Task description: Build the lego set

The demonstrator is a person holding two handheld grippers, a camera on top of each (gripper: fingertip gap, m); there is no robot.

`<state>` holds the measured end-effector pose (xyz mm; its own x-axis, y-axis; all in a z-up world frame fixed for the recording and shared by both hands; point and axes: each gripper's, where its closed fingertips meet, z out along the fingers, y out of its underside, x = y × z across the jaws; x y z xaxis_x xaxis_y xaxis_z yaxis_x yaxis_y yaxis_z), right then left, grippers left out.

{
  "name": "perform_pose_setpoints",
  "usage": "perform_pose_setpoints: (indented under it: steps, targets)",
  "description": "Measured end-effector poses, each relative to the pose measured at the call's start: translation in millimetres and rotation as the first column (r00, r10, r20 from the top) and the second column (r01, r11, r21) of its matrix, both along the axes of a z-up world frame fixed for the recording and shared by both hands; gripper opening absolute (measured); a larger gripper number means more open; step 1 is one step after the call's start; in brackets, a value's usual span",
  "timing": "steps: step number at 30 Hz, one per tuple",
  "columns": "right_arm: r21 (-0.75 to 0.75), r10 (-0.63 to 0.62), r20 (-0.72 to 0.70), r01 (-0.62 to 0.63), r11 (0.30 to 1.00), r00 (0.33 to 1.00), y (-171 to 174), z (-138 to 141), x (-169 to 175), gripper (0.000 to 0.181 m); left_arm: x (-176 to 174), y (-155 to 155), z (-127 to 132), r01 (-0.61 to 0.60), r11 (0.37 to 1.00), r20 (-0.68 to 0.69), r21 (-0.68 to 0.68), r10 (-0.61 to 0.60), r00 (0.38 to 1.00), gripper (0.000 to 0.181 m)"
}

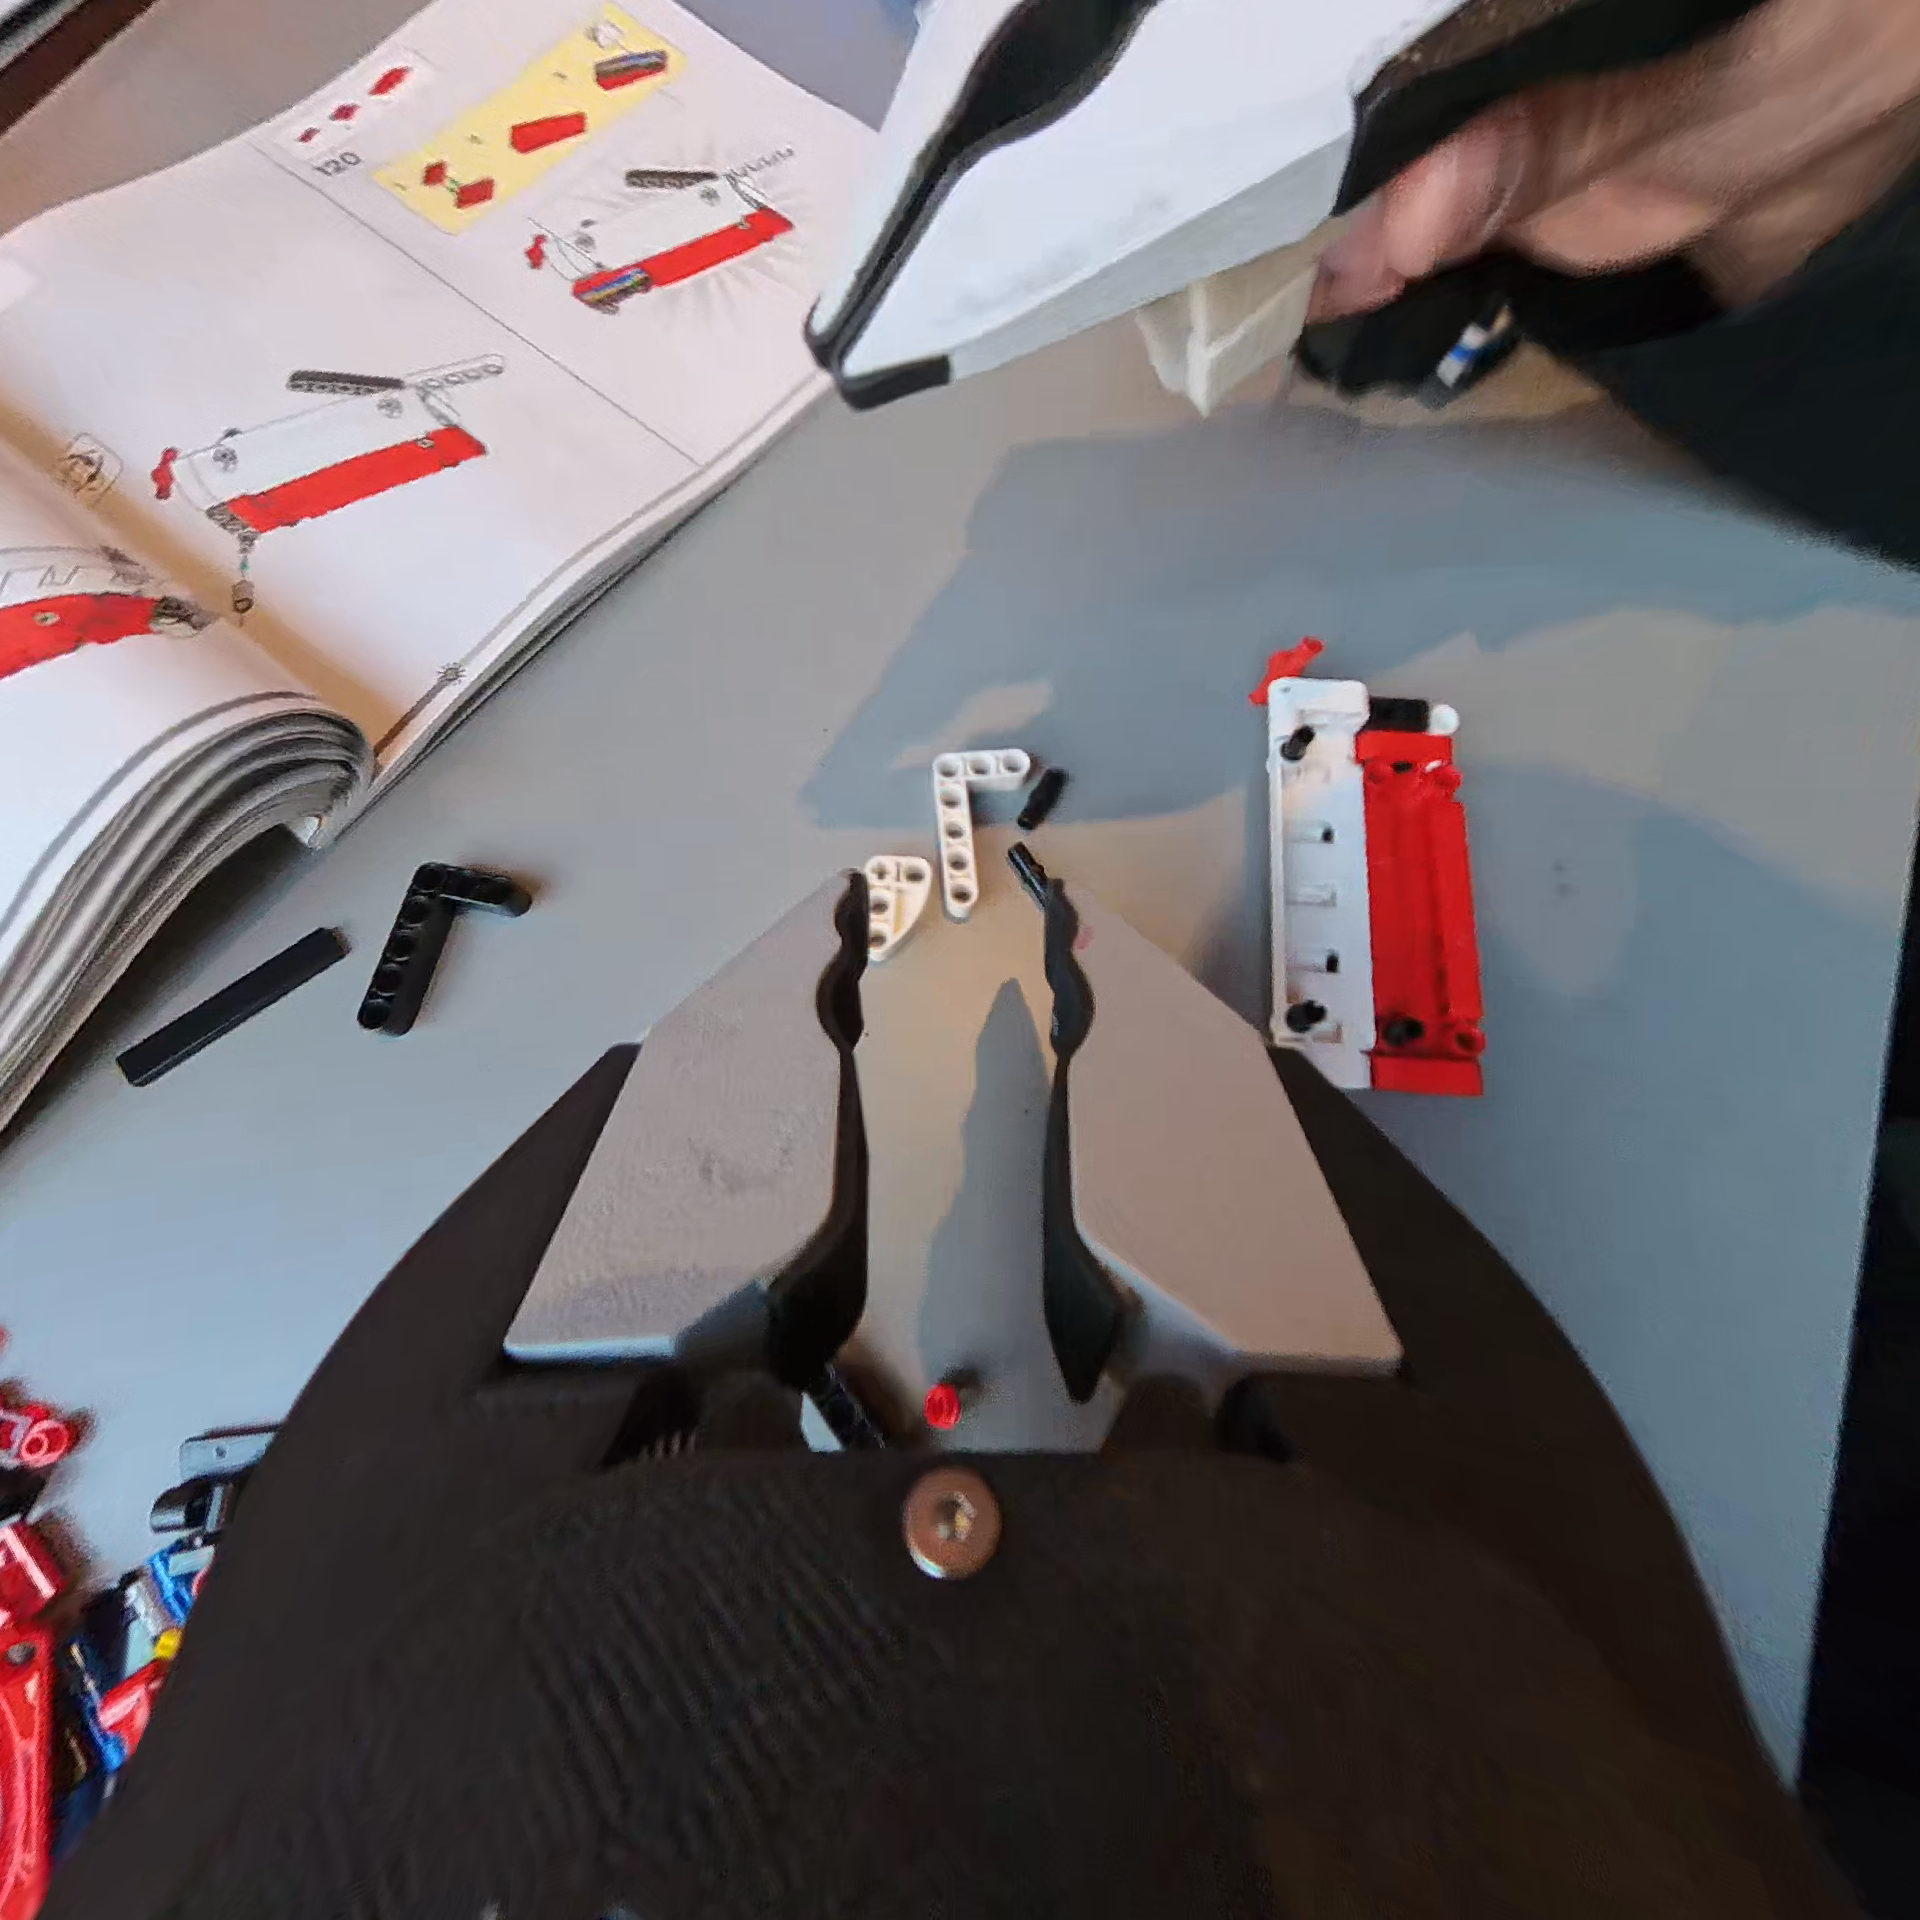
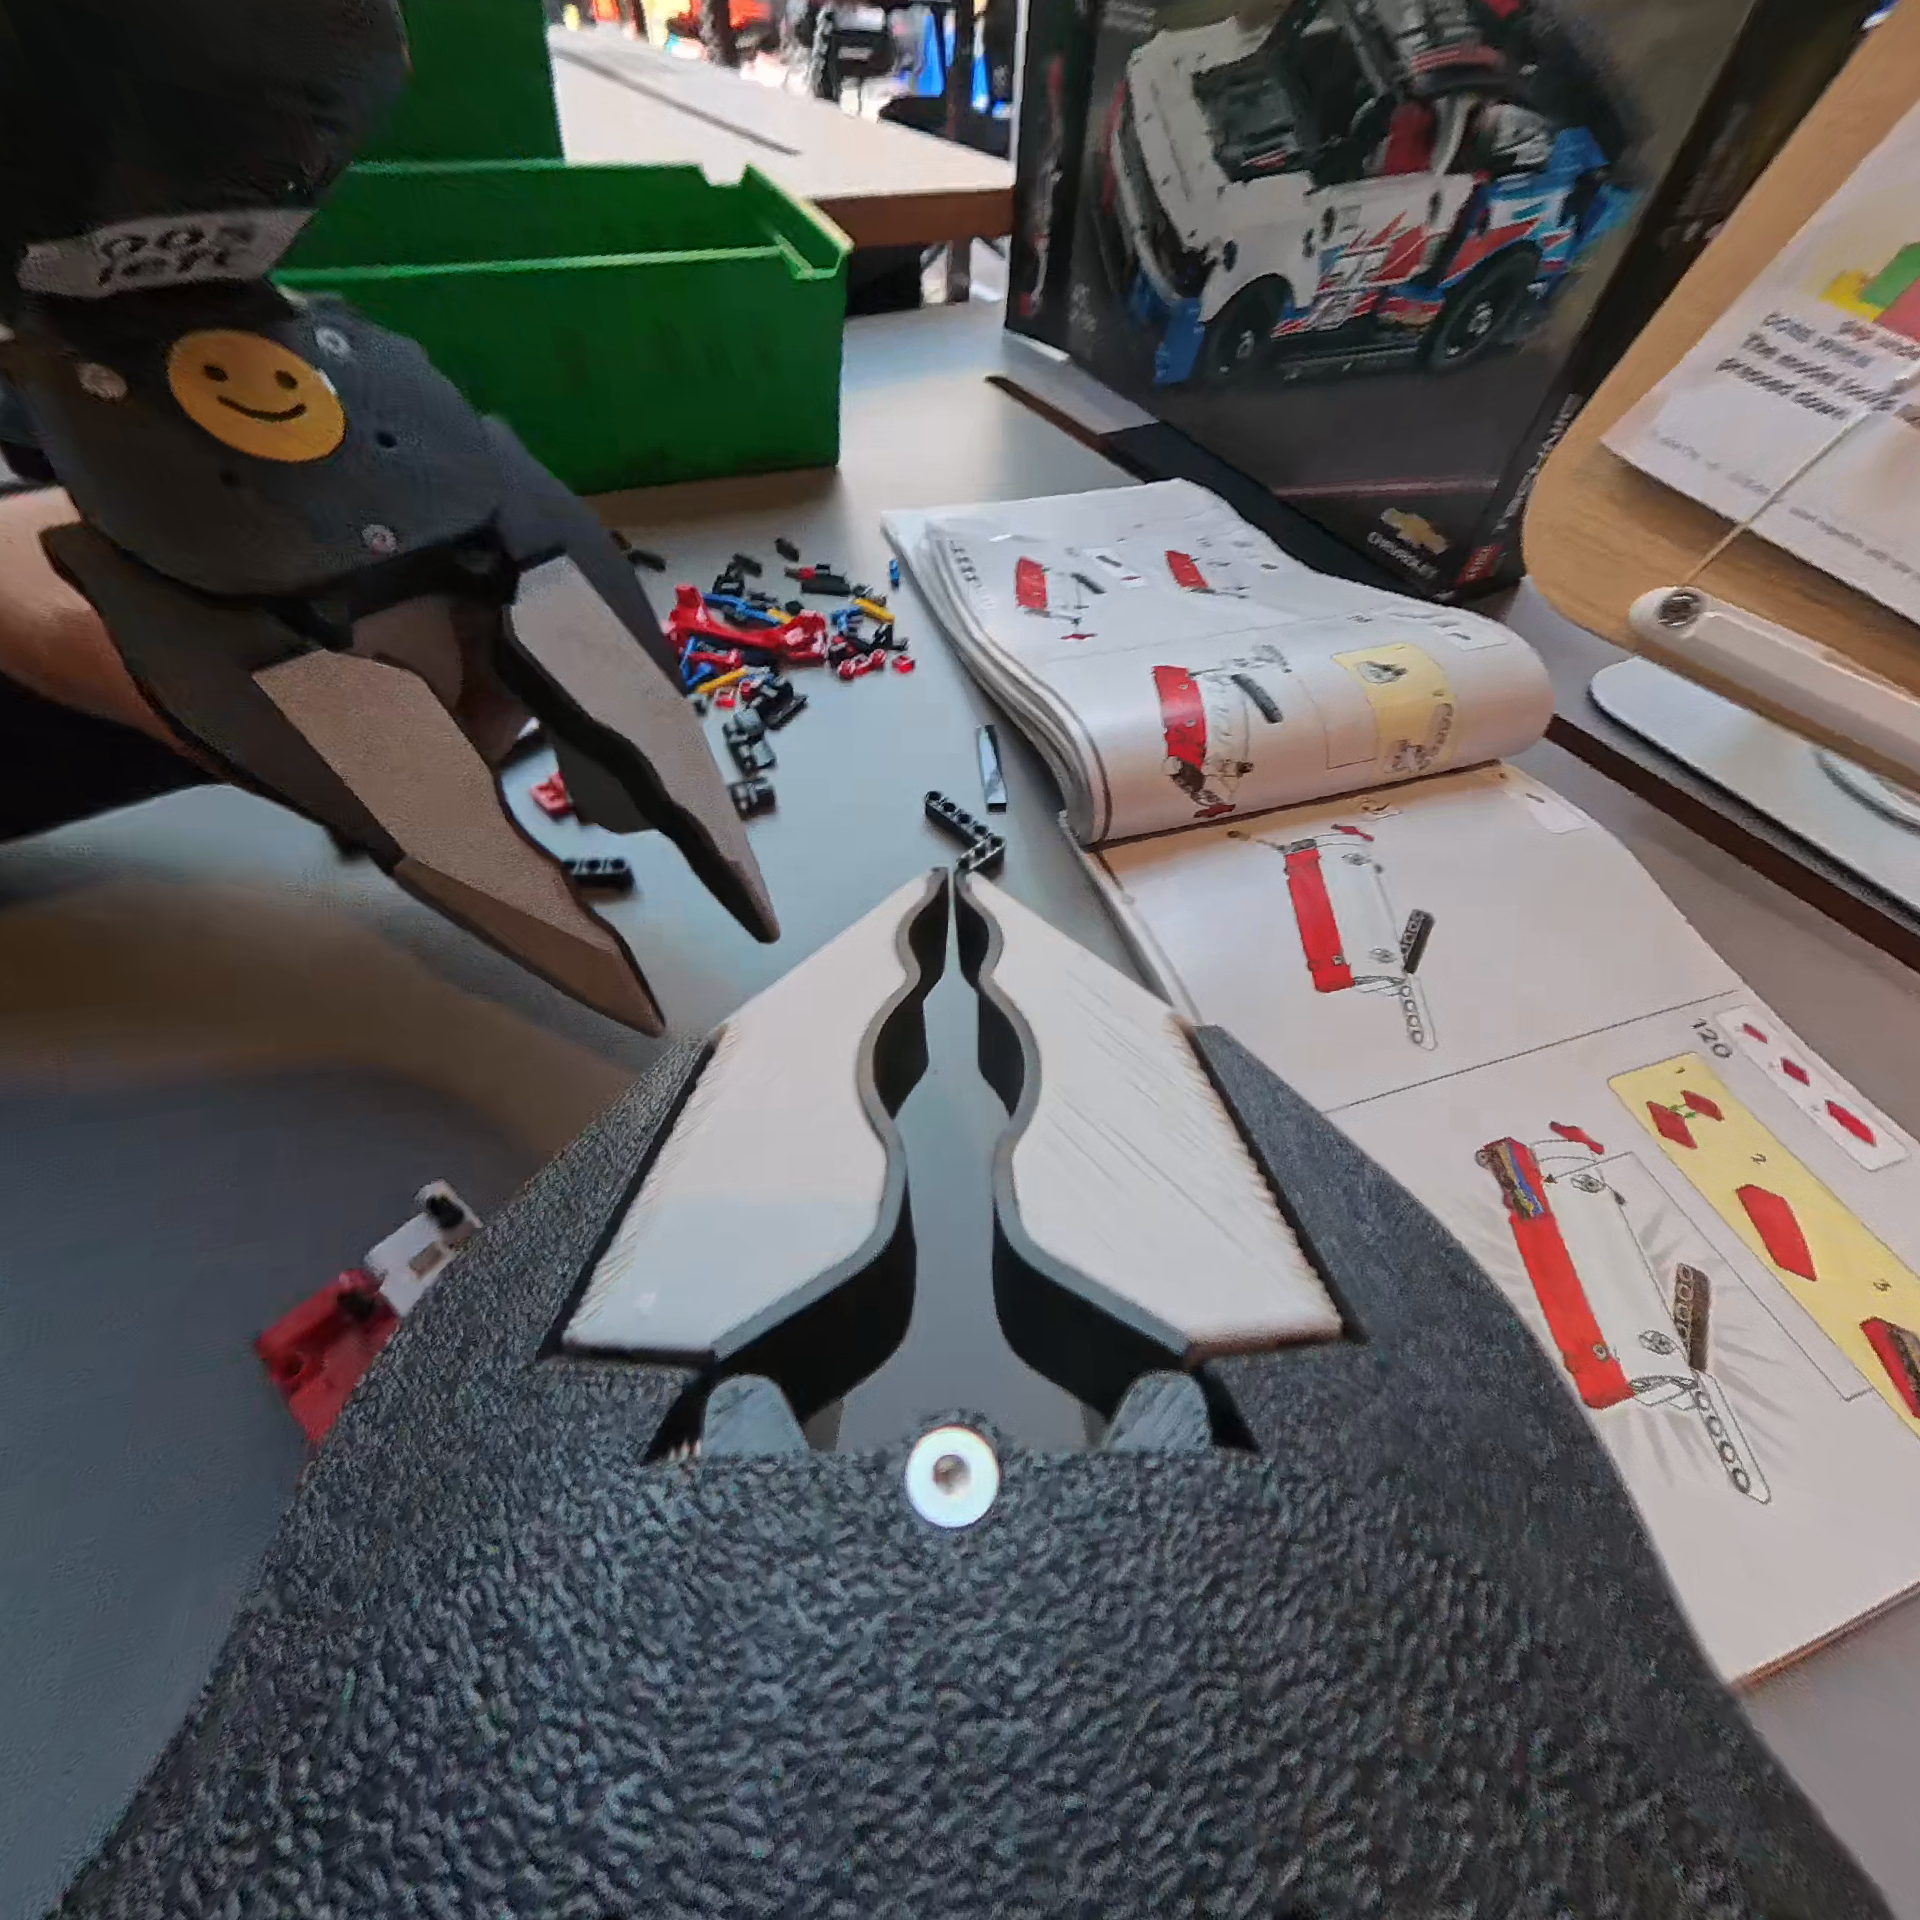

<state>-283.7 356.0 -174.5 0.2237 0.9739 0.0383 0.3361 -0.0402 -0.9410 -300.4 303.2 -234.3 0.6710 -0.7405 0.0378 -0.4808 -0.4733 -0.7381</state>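
My left gripper [image 1: 951, 883] hung with its jaws apart and nothing between them, just above the small white L-shaped beam [image 1: 961, 831] on the grey tabletop [image 1: 623, 727]. A white triangular piece [image 1: 894, 899] and two black pins [image 1: 1039, 800] lay right beside the beam. My right gripper [image 2: 951, 883] was pinched shut on nothing, up over the open instruction booklet [image 2: 1455, 1039]. The red-and-white subassembly [image 1: 1371, 894] lay flat nearer the tabletop's right edge. I judged the beam light, stiff and slick, best pinched across its long arm; the pins looked apt to roll.
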Motion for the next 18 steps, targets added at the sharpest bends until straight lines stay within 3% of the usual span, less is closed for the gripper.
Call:
perform_pose_setpoints:
  steps: [5,18]
  targets:
    - [-0.014,0.030,0.086,-0.029,0.999,0.996,-7.3,-12.3,2.7,0.007,0.2,5.1,-17.7,0.009,1.000,-0.128,0.030,-0.005,0.992,0.030]
    - [-0.030,0.060,0.152,-0.056,0.998,0.987,-14.1,-38.2,-8.6,0.007,-14.7,14.1,-33.7,0.017,1.000,-0.161,-0.014,-0.019,0.987,0.027]
